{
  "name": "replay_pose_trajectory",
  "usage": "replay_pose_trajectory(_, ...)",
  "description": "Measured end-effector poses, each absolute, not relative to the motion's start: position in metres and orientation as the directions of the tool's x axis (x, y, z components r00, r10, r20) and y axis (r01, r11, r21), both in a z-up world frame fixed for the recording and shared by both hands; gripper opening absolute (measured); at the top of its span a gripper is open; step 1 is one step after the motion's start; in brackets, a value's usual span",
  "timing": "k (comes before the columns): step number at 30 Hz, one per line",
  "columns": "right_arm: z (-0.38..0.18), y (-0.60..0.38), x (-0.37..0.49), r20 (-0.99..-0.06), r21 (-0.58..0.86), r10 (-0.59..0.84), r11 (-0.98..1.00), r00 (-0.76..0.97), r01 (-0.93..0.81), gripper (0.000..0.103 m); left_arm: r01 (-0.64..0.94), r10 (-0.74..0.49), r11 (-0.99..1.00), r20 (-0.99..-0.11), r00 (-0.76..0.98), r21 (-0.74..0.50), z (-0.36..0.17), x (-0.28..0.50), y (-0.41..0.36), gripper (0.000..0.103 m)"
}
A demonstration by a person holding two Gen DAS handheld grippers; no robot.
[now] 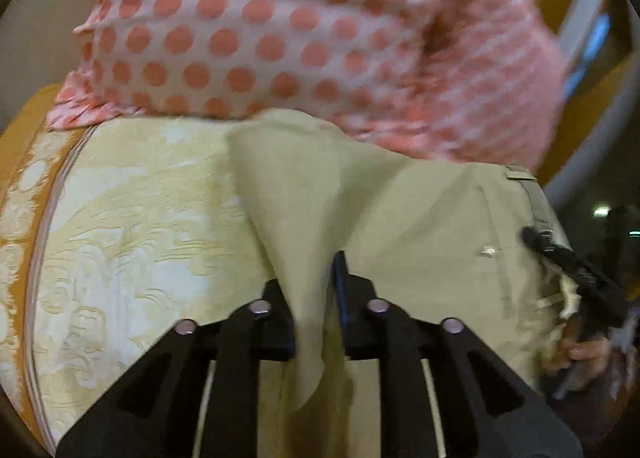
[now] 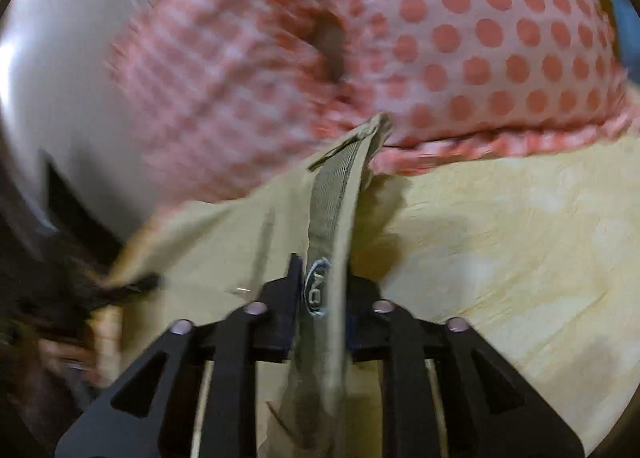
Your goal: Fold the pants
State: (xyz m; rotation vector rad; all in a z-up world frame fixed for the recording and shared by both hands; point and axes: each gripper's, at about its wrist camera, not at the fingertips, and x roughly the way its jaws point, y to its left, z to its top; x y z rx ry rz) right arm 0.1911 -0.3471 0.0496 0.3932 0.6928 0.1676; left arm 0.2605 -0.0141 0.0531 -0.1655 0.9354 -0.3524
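Note:
Khaki pants (image 1: 420,218) hang spread between my two grippers above a yellow patterned bedspread (image 1: 140,218). My left gripper (image 1: 316,294) is shut on a fold of the pants fabric. My right gripper (image 2: 320,290) is shut on the waistband (image 2: 332,198), where a grey inner band and a label show. In the left wrist view the right gripper (image 1: 576,274) holds the far waistband edge at the right, with a hand below it. The pants also show in the right wrist view (image 2: 224,242).
The person's pink polka-dot top (image 1: 280,30) fills the space right behind the pants, and shows in the right wrist view (image 2: 460,38) too. The bedspread (image 2: 500,238) has an orange border (image 1: 24,162) at the left. A pale wall lies beyond.

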Motion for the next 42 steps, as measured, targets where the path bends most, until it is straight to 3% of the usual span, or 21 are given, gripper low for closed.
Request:
replay_pose_trajectory(2, 0.051, -0.347, 0.186, -0.636, 0.298, 0.156, 0.953, 0.756, 0.054, 0.031, 0.204, -0.361, 0.932, -0.74, 0.568, -0.298, 0.057, 0.252, -0.005, 0.03)
replay_pose_trajectory(3, 0.055, -0.348, 0.174, -0.605, 0.307, 0.165, 0.951, 0.779, 0.037, 0.039, 0.199, -0.35, 0.936, -0.721, 0.598, -0.29, 0.061, 0.243, 0.001, 0.033)
replay_pose_trajectory(4, 0.059, -0.348, 0.159, -0.565, 0.323, 0.186, 0.947, 0.804, 0.007, 0.057, 0.206, -0.353, 0.935, -0.694, 0.627, -0.289, 0.067, 0.23, 0.006, 0.039)
replay_pose_trajectory(5, 0.063, -0.346, 0.148, -0.538, 0.329, 0.205, 0.944, 0.818, -0.02, 0.063, 0.225, -0.386, 0.921, -0.67, 0.634, -0.317, 0.071, 0.22, 0.008, 0.042)
replay_pose_trajectory(7, 0.063, -0.336, 0.136, -0.527, 0.342, 0.264, 0.936, 0.808, -0.083, 0.063, 0.286, -0.495, 0.867, -0.641, 0.587, -0.408, 0.07, 0.204, 0.006, 0.045)
replay_pose_trajectory(10, 0.042, -0.313, 0.137, -0.617, 0.34, 0.32, 0.932, 0.719, -0.122, 0.063, 0.313, -0.578, 0.816, -0.68, 0.452, -0.485, 0.046, 0.198, -0.016, 0.045)
replay_pose_trajectory(12, 0.018, -0.302, 0.153, -0.721, 0.296, 0.277, 0.952, 0.636, -0.078, 0.065, 0.304, -0.527, 0.849, -0.72, 0.451, -0.431, 0.03, 0.198, -0.033, 0.044)
replay_pose_trajectory(14, 0.028, -0.298, 0.144, -0.725, 0.251, 0.211, 0.967, 0.656, -0.034, 0.067, 0.307, -0.469, 0.882, -0.741, 0.481, -0.358, 0.035, 0.19, -0.04, 0.044)
replay_pose_trajectory(15, 0.033, -0.297, 0.137, -0.726, 0.247, 0.197, 0.969, 0.658, -0.018, 0.075, 0.3, -0.451, 0.891, -0.741, 0.497, -0.341, 0.04, 0.182, -0.04, 0.047)
replay_pose_trajectory(16, 0.04, -0.294, 0.126, -0.714, 0.243, 0.189, 0.97, 0.674, -0.015, 0.087, 0.303, -0.441, 0.896, -0.735, 0.515, -0.325, 0.047, 0.168, -0.039, 0.06)
replay_pose_trajectory(17, 0.047, -0.289, 0.109, -0.685, 0.236, 0.185, 0.971, 0.704, -0.027, 0.094, 0.309, -0.432, 0.9, -0.727, 0.534, -0.308, 0.05, 0.156, -0.037, 0.074)
replay_pose_trajectory(18, 0.05, -0.283, 0.092, -0.662, 0.226, 0.183, 0.973, 0.727, -0.04, 0.098, 0.311, -0.407, 0.911, -0.716, 0.567, -0.271, 0.055, 0.135, -0.035, 0.079)
replay_pose_trajectory(20, 0.047, -0.27, 0.057, -0.635, 0.187, 0.157, 0.981, 0.756, -0.047, 0.101, 0.288, -0.354, 0.932, -0.711, 0.607, -0.219, 0.055, 0.109, -0.032, 0.092)
replay_pose_trajectory(22, 0.039, -0.258, 0.037, -0.633, 0.144, 0.12, 0.989, 0.765, -0.036, 0.102, 0.251, -0.306, 0.95, -0.714, 0.63, -0.186, 0.048, 0.081, -0.027, 0.099)
replay_pose_trajectory(28, 0.008, -0.241, 0.029, -0.658, 0.098, 0.071, 0.995, 0.75, -0.009, 0.102, 0.204, -0.281, 0.959, -0.727, 0.626, -0.195, 0.023, 0.05, -0.025, 0.099)
replay_pose_trajectory(32, -0.005, -0.24, 0.029, -0.672, 0.082, 0.025, 0.996, 0.74, 0.041, 0.102, 0.177, -0.21, 0.977, -0.726, 0.654, -0.123, 0.02, 0.045, -0.028, 0.101)
replay_pose_trajectory(38, -0.012, -0.239, 0.02, -0.61, 0.063, -0.012, 0.996, 0.792, 0.064, 0.102, 0.178, -0.11, 0.984, -0.714, 0.692, 0.021, 0.011, 0.04, -0.043, 0.101)
replay_pose_trajectory(42, -0.013, -0.238, 0.02, -0.599, 0.061, -0.014, 0.996, 0.801, 0.063, 0.102, 0.158, -0.107, 0.987, -0.702, 0.704, 0.008, 0.01, 0.04, -0.041, 0.101)
